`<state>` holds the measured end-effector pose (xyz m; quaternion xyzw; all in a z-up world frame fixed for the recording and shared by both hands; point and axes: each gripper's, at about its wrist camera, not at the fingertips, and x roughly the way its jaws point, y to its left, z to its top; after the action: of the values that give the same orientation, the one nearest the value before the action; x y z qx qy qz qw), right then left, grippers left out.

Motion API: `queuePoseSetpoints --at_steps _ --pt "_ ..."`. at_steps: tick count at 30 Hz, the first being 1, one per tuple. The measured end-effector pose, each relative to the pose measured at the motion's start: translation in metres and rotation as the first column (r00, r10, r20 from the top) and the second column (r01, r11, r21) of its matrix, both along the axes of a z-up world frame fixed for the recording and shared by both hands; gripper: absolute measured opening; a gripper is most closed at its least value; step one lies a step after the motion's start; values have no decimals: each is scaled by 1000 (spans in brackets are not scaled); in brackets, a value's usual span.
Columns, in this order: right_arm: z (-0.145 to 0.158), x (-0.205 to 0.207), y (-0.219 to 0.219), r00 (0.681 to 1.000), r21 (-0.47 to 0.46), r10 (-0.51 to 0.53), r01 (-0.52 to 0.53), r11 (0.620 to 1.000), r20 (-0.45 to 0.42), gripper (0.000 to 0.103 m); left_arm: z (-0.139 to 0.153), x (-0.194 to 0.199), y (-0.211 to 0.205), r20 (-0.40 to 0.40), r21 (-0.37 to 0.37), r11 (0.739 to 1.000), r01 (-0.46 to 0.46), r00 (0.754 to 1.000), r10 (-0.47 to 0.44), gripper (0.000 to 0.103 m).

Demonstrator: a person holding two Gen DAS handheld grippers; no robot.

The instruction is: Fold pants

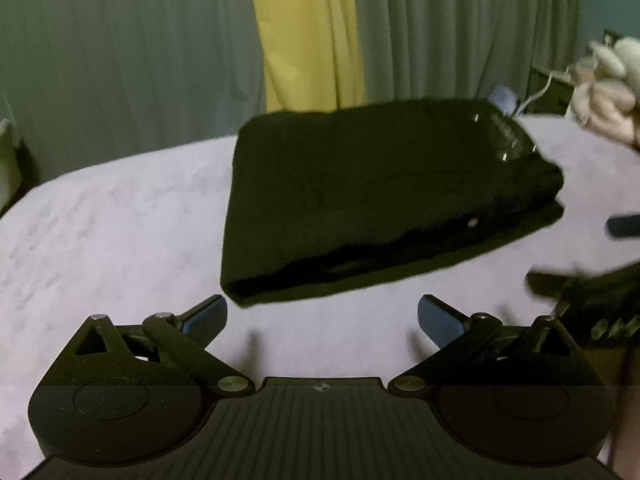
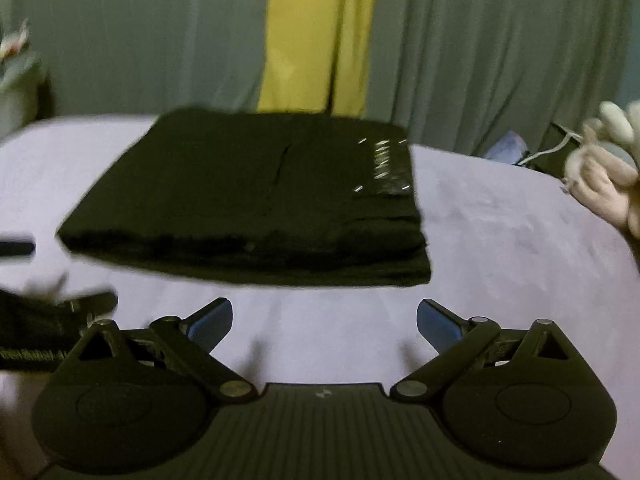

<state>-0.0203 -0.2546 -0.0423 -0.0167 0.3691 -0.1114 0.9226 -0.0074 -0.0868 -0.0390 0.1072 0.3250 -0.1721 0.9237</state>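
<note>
On the lavender bed cover (image 1: 120, 216) our black pants (image 1: 380, 200) sit folded into a compact rectangle, left claw (image 1: 322, 316) and right claw (image 2: 324, 318) both wide, empty, just short of it; fold looks done.

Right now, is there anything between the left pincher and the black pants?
Nothing: only bare lilac bedcover lies between the open left gripper and the folded black pants, seen in the left wrist view.
</note>
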Motion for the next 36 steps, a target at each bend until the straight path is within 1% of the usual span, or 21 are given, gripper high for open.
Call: queuePoseSetpoints --at_steps 1,3,6,8,10,13,16,19,28,36 --pt "-1 2 3 1000 -16 15 -16 1000 -22 99 0 1 1 2 -6 1000 -8 1000 8 103" --pt "-5 0 5 1000 -47 8 -10 999 -28 99 -1 5 3 -8 -8 999 -34 999 34 103" --pt "-5 2 -1 1000 -5 12 -12 1000 -29 99 -7 14 4 -71 -28 999 -46 997 43 103" --pt "-4 2 -4 1000 17 -6 6 1000 -14 99 -11 19 4 -88 -27 998 -64 994 61 103" --pt "-5 2 -6 1000 36 -21 21 999 -6 99 -13 22 3 -81 -15 997 -74 994 72 103" --pt "-5 3 -7 1000 62 -19 17 998 17 99 -16 23 -3 -72 12 998 -63 995 64 103" --pt "-5 4 -7 999 69 -10 7 998 40 99 -20 22 -11 -68 45 998 -40 997 43 103" --pt "-8 9 -8 999 74 -11 8 997 46 99 -22 23 -15 -61 57 998 -31 998 35 103" --pt "-14 15 -8 1000 65 -11 10 998 25 99 -23 28 -12 -80 23 999 -47 996 49 103" --pt "-16 14 -7 1000 54 -8 6 998 22 99 -22 28 -10 -80 16 998 -53 995 54 103"
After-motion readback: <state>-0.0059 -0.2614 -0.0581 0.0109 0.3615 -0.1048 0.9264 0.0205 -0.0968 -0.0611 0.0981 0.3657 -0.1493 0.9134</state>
